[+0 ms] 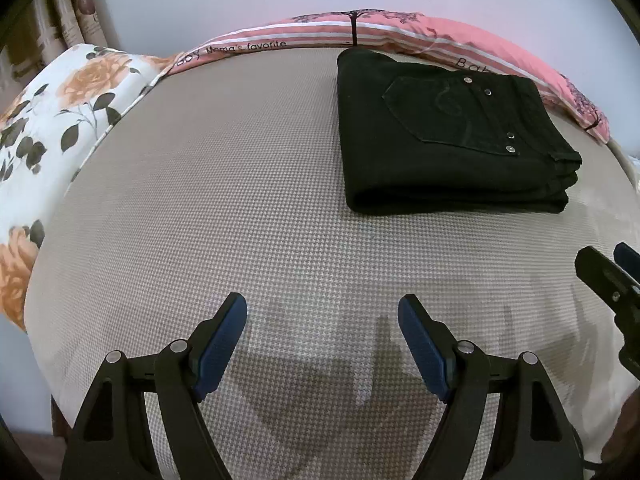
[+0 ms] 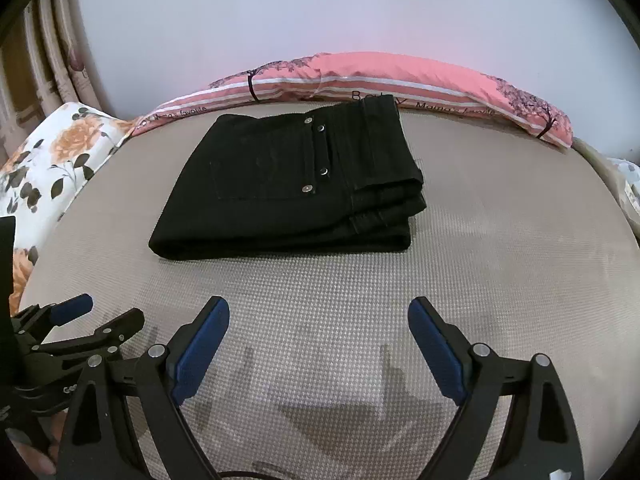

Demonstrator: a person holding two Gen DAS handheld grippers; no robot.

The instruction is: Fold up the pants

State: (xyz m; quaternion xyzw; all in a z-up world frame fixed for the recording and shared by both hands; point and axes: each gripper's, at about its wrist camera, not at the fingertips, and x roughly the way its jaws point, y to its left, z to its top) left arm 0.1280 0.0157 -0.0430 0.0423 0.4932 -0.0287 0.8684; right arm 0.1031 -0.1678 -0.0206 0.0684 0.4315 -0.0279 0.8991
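Black pants (image 1: pixel 448 136) lie folded in a compact rectangular stack on the beige bed sheet (image 1: pixel 240 200), back pocket with metal rivets on top. In the right wrist view the pants (image 2: pixel 288 188) sit centre, ahead of the fingers. My left gripper (image 1: pixel 322 308) is open and empty, low over the sheet, well short and left of the pants. My right gripper (image 2: pixel 318 312) is open and empty, short of the stack's near folded edge. The left gripper also shows at the left edge of the right wrist view (image 2: pixel 108 312), and the right gripper at the right edge of the left wrist view (image 1: pixel 608 264).
A pink striped pillow (image 2: pixel 360 76) lies along the far edge of the bed against the wall. A white floral pillow (image 1: pixel 52 120) lies at the left. Curtains (image 2: pixel 48 40) hang at the far left.
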